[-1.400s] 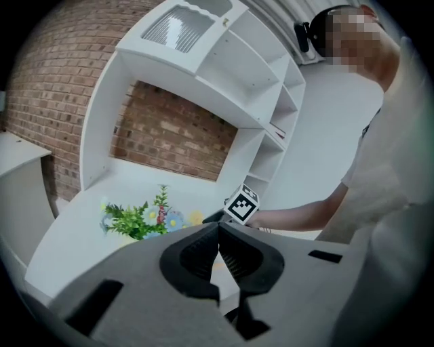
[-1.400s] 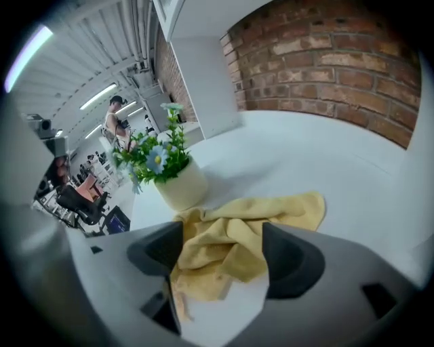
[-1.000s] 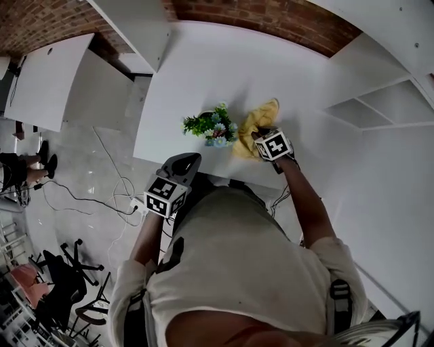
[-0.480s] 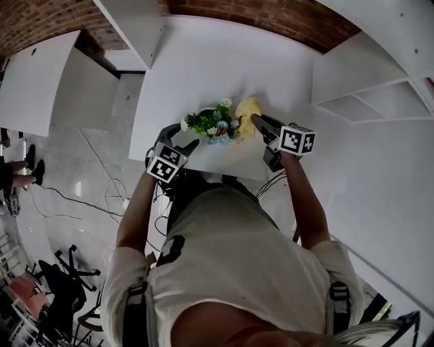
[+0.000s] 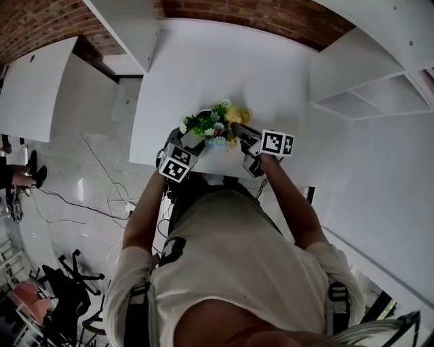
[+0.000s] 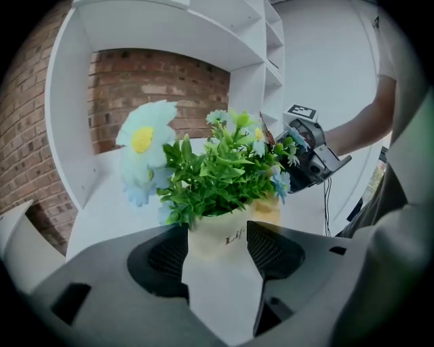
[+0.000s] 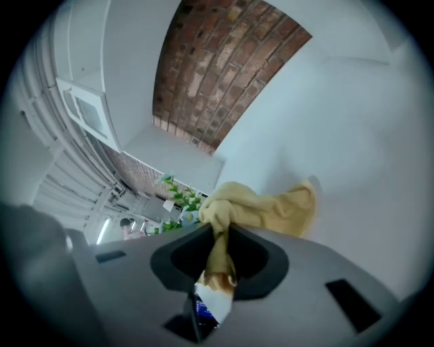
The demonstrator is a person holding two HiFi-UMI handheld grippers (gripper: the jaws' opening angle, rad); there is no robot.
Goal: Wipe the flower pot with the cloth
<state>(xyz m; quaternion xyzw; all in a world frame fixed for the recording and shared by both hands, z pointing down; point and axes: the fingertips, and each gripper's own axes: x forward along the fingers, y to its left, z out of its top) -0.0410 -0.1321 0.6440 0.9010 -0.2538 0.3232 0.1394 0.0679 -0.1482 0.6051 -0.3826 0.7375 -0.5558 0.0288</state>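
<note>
At the near edge of the white table (image 5: 203,61), my left gripper (image 6: 217,245) frames the flower pot (image 6: 218,234), a small cream container with dark lettering on its wall. Its jaws have just been opening and now stand wide, one on each side of the pot, which sits upright on the table between them. I cannot tell whether the ribbed pads (image 6: 271,247) touch its wall. The pot is packed with bright green leaves (image 6: 220,176). Pale flowers (image 6: 144,139) rise among the leaves, the largest a light blue daisy with a yellow centre that leans out to the left. In the head view the same greenery spills over the pot's rim and hides most of the pot. My right gripper (image 7: 218,244) is clamped on the yellow cloth (image 7: 261,207): a twisted strip runs down between its closed jaws, and the rest bunches up beyond the fingertips. Seen from above, the cloth sits just beside the flowers on their right. In the left gripper view a blur of yellow shows close behind the pot's right side, with the right gripper's marker cube (image 6: 303,112) further back. A white shelf unit (image 5: 366,95) flanks the table, and a brick wall (image 5: 264,17) runs behind it.
</note>
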